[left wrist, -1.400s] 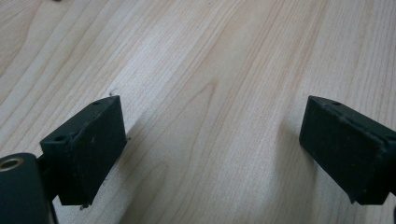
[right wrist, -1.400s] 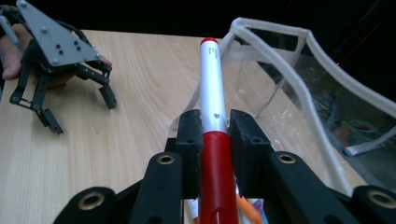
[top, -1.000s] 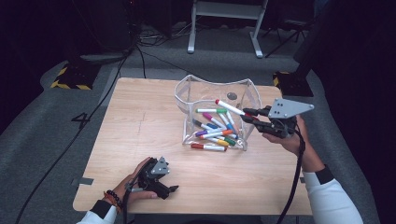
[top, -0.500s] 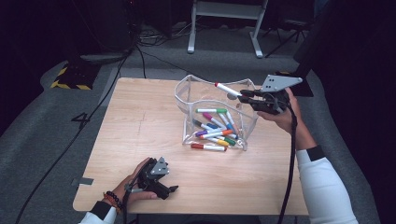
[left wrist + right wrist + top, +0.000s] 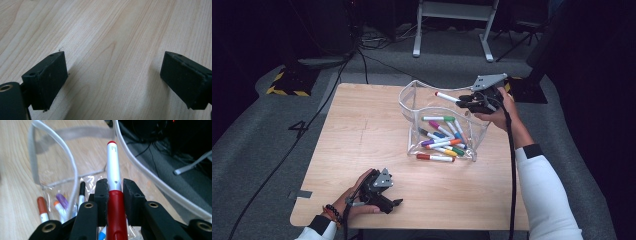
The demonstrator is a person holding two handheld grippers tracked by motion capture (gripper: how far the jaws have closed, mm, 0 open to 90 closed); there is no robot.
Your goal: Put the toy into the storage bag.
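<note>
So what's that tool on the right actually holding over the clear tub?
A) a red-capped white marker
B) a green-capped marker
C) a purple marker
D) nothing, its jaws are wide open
A: the right tool has its jaws pressed on a white marker with a red cap, seen close in the right gripper view and above the clear tub in the high view.

A light wooden table stands on grey carpet in a dim room, its far surroundings almost black. Beyond the table's far edge a white metal stand rests on the floor, with black cables trailing near it. At the far left a yellow-and-black striped strip marks a dark base.
</note>
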